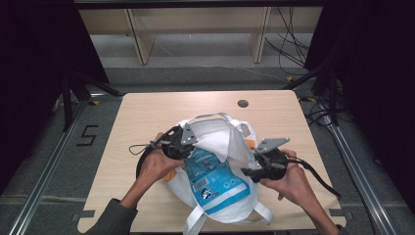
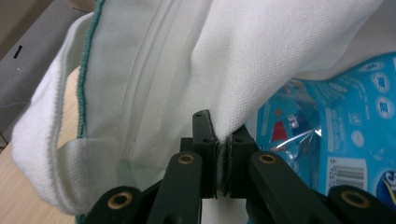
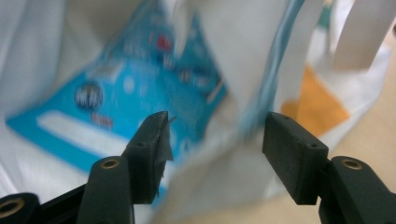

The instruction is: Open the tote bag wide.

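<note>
**While bag sits mid-desk: L claw clamped on cloth, R claw wide and empty**

Where white cloth bag lies on the wood desk, slightly toward near edge, w/ blue printed pouch lying half out of its mouth, barcode facing up. Straps trailing off near desk edge.

L claw at bag's left side, above pouch's upper end. Jaws pressed together on a fold of white bag cloth, seen close in left gripper view; cloth rises from the pinch, green-stitched hem off to the left, pouch just beside on the right.

R claw at bag's right side, just beside pouch's right edge. Jaws standing wide apart in right gripper view, nothing pinched; blurred pouch and bag cloth beyond the gap, not touching pads as far as can be told. Orange patch farther right, blurred, can't tell what.
</note>
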Demonstrator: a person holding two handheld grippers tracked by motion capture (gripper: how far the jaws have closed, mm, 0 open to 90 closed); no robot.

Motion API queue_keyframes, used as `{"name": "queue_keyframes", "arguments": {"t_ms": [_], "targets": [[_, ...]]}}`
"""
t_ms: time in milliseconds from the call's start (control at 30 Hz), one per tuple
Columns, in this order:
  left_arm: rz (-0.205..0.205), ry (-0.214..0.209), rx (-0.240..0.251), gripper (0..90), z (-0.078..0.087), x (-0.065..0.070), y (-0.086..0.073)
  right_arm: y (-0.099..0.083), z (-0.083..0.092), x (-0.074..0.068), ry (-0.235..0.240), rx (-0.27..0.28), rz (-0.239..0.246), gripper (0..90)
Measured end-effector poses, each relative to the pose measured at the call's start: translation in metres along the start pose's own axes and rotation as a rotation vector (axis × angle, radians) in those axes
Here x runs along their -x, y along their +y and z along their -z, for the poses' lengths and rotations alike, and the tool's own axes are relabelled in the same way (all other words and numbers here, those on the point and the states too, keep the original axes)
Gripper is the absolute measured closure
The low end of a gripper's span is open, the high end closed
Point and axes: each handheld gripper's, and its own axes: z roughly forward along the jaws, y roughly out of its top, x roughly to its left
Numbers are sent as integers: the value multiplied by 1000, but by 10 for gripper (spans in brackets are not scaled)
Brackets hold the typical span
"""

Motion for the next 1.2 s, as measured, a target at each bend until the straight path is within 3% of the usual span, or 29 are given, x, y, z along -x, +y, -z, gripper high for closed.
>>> {"name": "queue_keyframes", "arguments": {"t_ms": [33, 67, 100, 133, 200, 267, 300, 333, 367, 433, 500, 533, 567, 633, 667, 700, 733, 767, 833, 867, 933, 967, 1000, 1033, 1067, 1100, 1133, 1167, 1200], "targets": [[9, 4, 12, 853, 0, 1, 0, -12, -5, -6, -3, -22, 15, 478], [9, 4, 12, 853, 0, 1, 0, -12, -5, -6, -3, -22, 15, 478], [-4, 2, 2, 853, 1, 0, -1, -22, -10, -8, 23, -58, 54, 715], [-4, 2, 2, 853, 1, 0, -1, -22, -10, -8, 23, -58, 54, 715], [5, -12, 7, 853, 3, -1, -2, -26, -10, -8, 55, -34, 67, 869], [31, -26, 32, 853, 11, -7, -3, -21, 3, -5, 72, 3, 31, 881], [39, -17, 50, 854, 21, -13, -2, -14, 19, -4, 105, 42, 49, 882], [39, -17, 50, 855, 21, -13, -2, -14, 19, -4, 105, 42, 49, 882], [34, -18, 65, 855, 37, -21, 2, 0, 43, 1, 140, 67, 90, 882], [54, -5, 90, 855, 46, -23, 6, 6, 50, 1, 147, 85, 87, 882], [42, -8, 100, 855, 65, -28, 15, 22, 68, 4, 180, 139, 94, 882], [11, -5, 94, 855, 74, -31, 20, 34, 82, 6, 190, 165, 109, 883], [26, -6, 98, 855, 81, -32, 25, 42, 91, 6, 207, 191, 120, 882], [-4, -13, 79, 855, 90, -35, 31, 59, 112, 8, 221, 257, 131, 883], [-4, -31, 73, 855, 93, -38, 35, 59, 112, 8, 221, 257, 131, 883], [-10, -31, 78, 855, 96, -41, 38, 70, 127, 11, 221, 283, 107, 883], [13, -51, 79, 855, 96, -44, 41, 70, 127, 11, 221, 283, 107, 883], [49, -69, 109, 854, 93, -51, 45, 81, 136, 17, 217, 342, 102, 883], [62, -92, 113, 854, 88, -56, 47, 86, 140, 21, 231, 349, 95, 883], [83, -120, 108, 853, 81, -63, 47, 92, 140, 26, 221, 378, 88, 883], [136, -132, 83, 850, 58, -73, 46, 102, 136, 39, 187, 369, 75, 882], [142, -134, 52, 849, 42, -79, 45, 108, 116, 53, 136, 331, 48, 882], [154, -131, 52, 849, 33, -82, 44, 108, 116, 53, 136, 331, 48, 882], [185, -145, 52, 849, 18, -88, 42, 109, 99, 68, 128, 314, -5, 882], [200, -144, 49, 849, 11, -91, 41, 109, 99, 68, 128, 314, -5, 882], [232, -154, 53, 848, 1, -96, 38, 108, 87, 82, 107, 307, -43, 882], [257, -166, 48, 848, -7, -99, 36, 108, 87, 82, 107, 307, -43, 882], [293, -202, 39, 848, -20, -105, 31, 108, 72, 92, 122, 303, -87, 881], [293, -202, 39, 847, -20, -105, 31, 108, 69, 96, 136, 261, -89, 881]]}}
